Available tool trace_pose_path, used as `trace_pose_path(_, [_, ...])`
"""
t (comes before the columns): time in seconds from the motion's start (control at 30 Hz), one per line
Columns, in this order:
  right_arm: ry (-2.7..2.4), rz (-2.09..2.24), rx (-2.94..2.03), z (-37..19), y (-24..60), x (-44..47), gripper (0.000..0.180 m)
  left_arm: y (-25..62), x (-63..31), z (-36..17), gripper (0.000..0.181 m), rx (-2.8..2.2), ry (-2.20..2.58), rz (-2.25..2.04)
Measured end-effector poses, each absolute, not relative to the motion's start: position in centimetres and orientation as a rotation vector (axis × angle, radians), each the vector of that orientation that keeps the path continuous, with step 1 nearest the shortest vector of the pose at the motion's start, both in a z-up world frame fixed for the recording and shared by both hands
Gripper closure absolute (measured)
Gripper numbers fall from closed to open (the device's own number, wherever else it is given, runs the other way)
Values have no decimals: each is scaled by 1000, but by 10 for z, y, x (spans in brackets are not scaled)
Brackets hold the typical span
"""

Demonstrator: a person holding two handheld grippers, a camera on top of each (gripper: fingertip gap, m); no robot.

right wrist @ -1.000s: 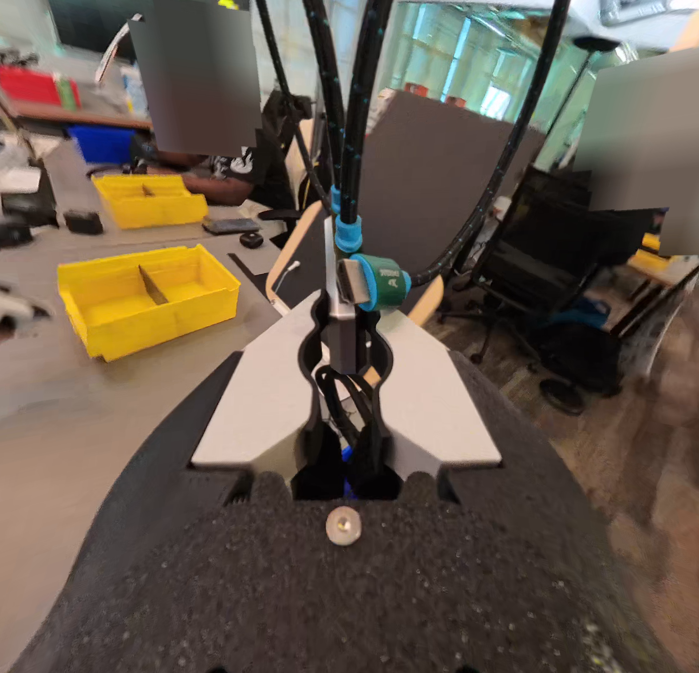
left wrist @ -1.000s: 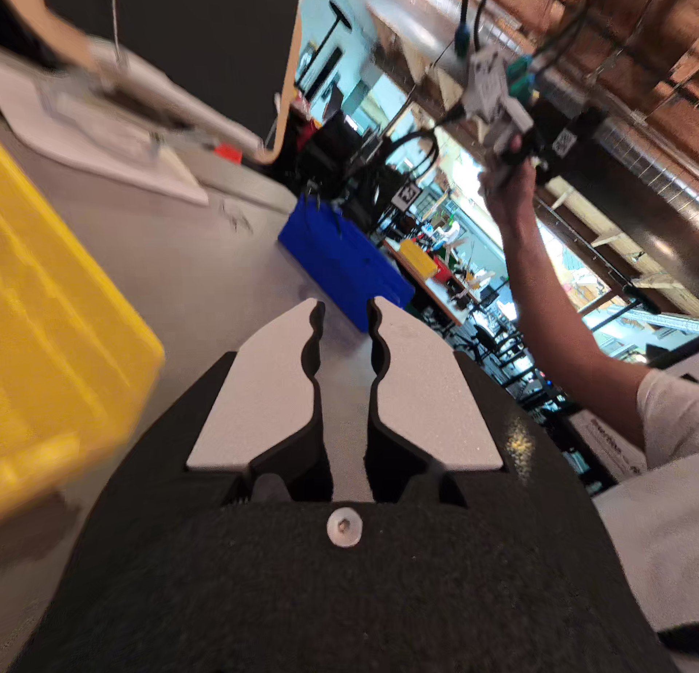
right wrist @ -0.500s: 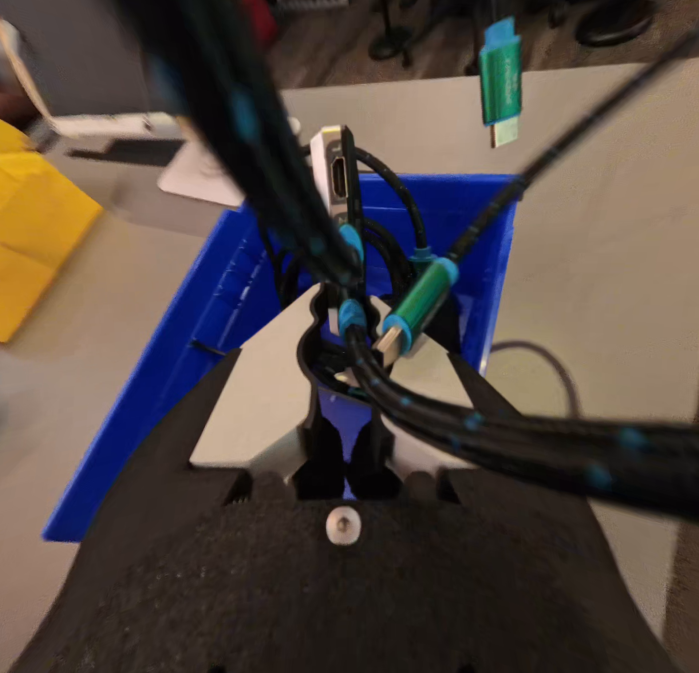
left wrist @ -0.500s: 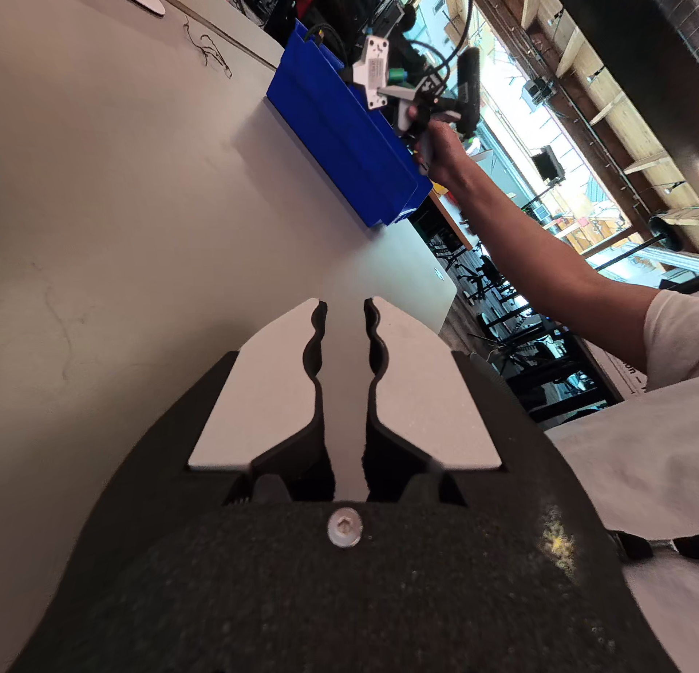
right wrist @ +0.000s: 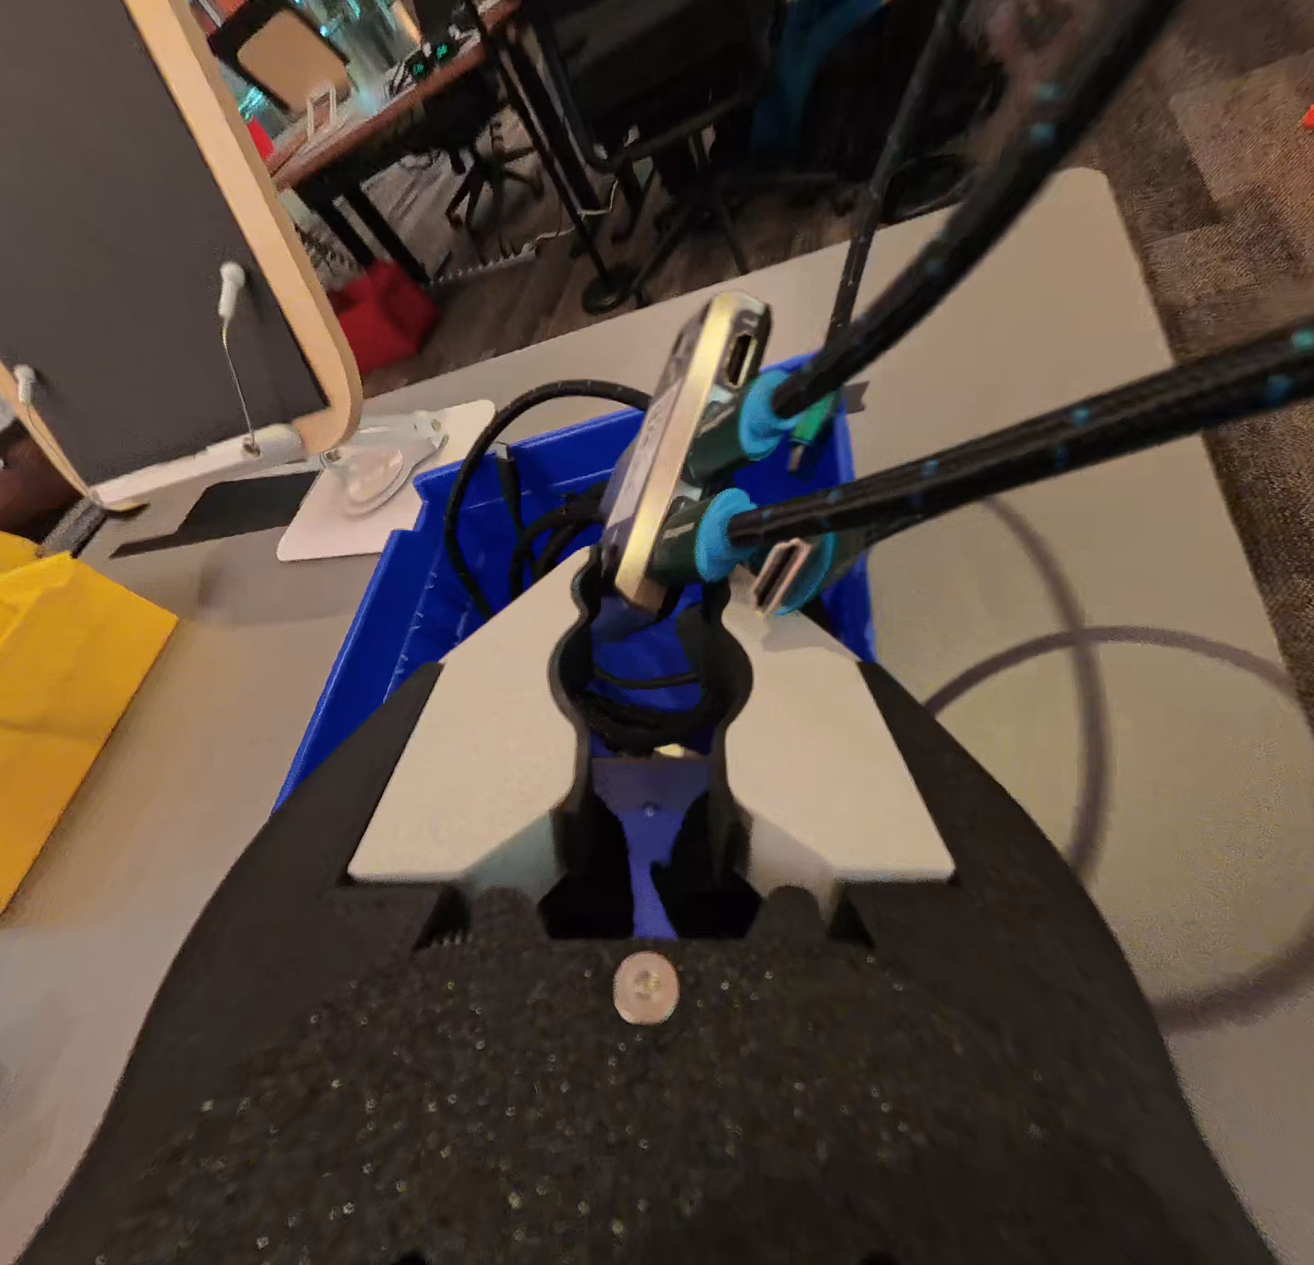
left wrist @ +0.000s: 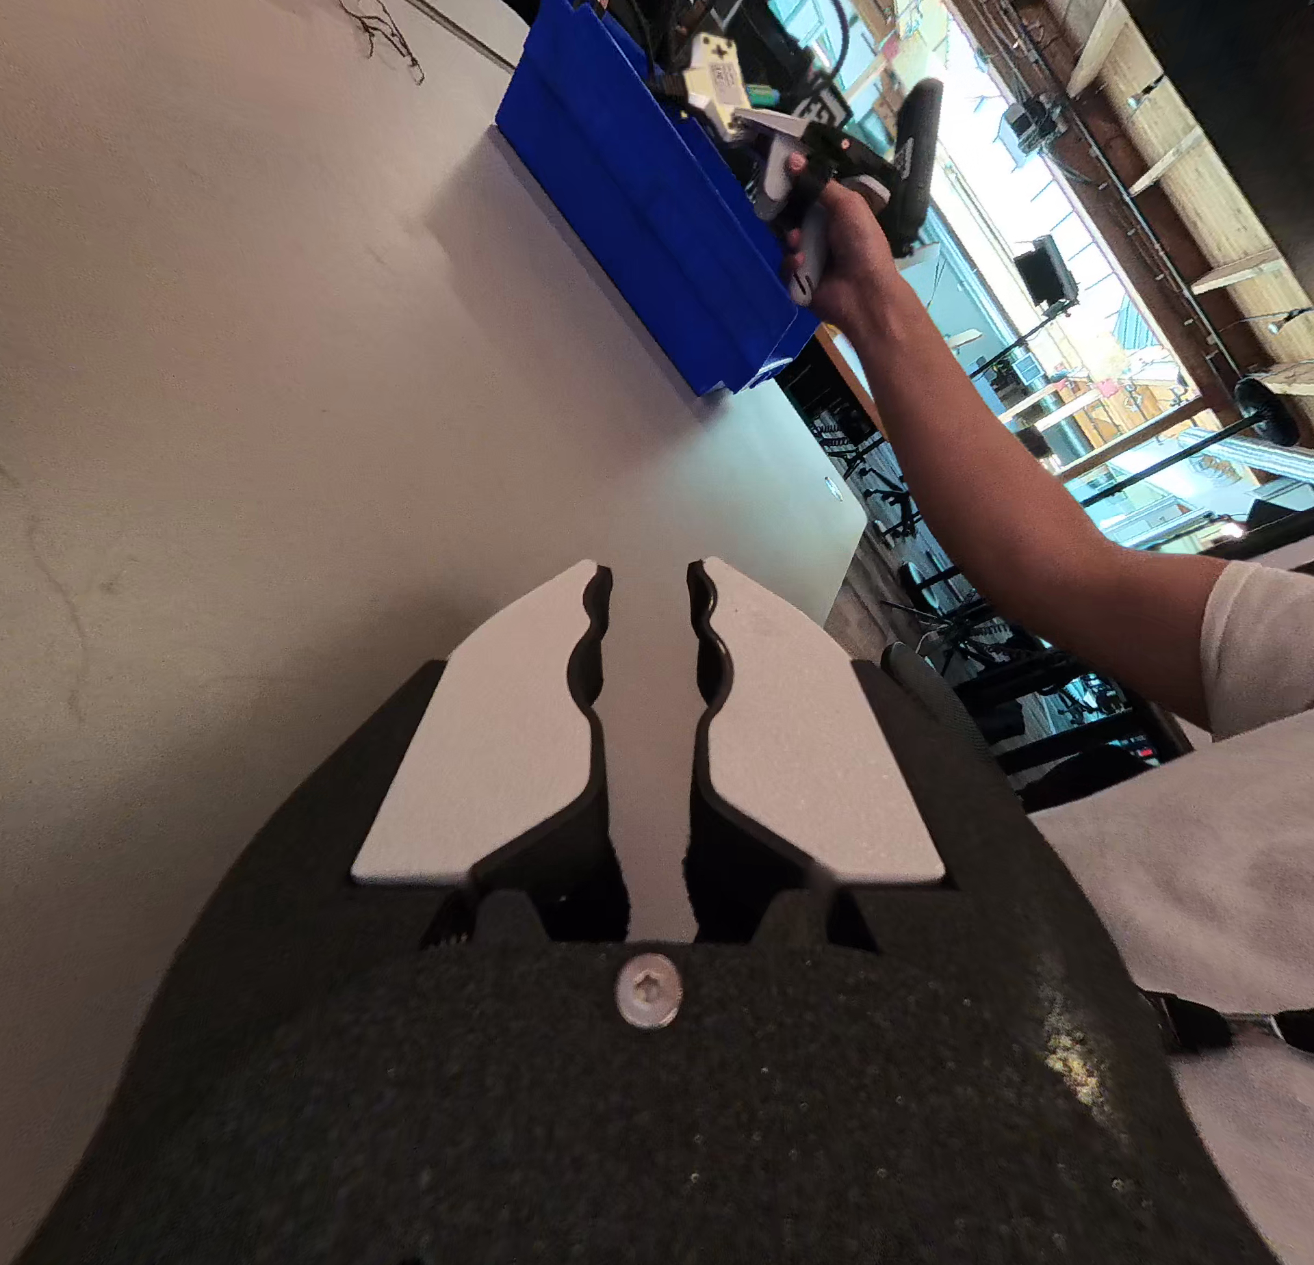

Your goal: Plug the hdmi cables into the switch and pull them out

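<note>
The right gripper [right wrist: 650, 584] is clamped on the lower end of the switch [right wrist: 675, 442], held tilted above the blue bin [right wrist: 426, 591]. 2 hdmi cables [right wrist: 995, 456] sit plugged into the switch's right side; a loose plug [right wrist: 789, 570] hangs just right of the fingertips. The left gripper [left wrist: 648, 577] is slightly parted and empty over the table [left wrist: 249, 307].

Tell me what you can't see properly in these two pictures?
- Right wrist view: the bottom of the blue bin is hidden by the right hand-held gripper and the HDMI switch.
- Right wrist view: the braided HDMI cables run off the right edge, so their far ends are cut off.
- Left wrist view: the switch is too small to count plugs.
</note>
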State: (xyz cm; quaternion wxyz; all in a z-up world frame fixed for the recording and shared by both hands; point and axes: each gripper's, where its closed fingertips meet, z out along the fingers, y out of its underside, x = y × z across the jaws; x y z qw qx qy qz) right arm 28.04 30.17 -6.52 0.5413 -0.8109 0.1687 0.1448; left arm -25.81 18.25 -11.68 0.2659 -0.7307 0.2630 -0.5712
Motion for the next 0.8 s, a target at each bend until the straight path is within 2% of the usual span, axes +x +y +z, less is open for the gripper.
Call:
trace_pose_path(0.13, [402,276,-1968,-71,281,280,143,183,-258,-120,156,-1995,727,-1495])
trace_pose_path(0.37, [240,64,-2001,-54,247,250,144,188,-261,-124,151,-2014,797,-1307])
trace_pose_path(0.57, [134,-1,-1686,-7,186,199,144,219,-295,-98,139,-1831,830,-742])
trace_pose_path(0.73, [200,-144,-1614,-34,137,166,148,244,-356,-53,133,-1604,662,-183])
trace_pose_path(0.8, [215,-186,-1613,-51,125,159,153,245,-370,-51,144,-1562,666,-97])
